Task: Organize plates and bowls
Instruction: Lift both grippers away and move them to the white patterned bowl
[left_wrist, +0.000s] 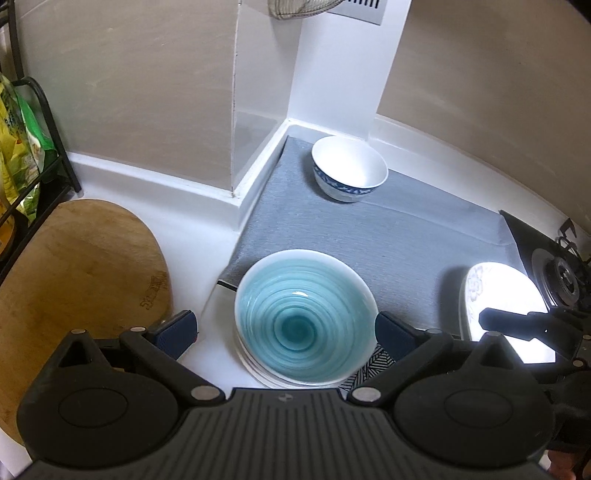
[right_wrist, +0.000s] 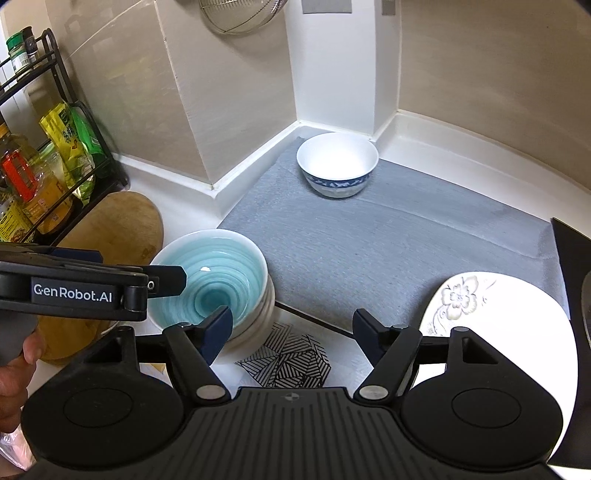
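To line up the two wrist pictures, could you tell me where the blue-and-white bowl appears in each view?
Left wrist view: the blue-and-white bowl sits above centre, at the far corner of the grey mat.
Right wrist view: the bowl is again above centre, at the same far mat corner.
Shared landmark: the teal swirl bowl, low in both views.

Two bowls, turquoise bowl and white bowl; one flowered plate; one wooden board; one grey mat.
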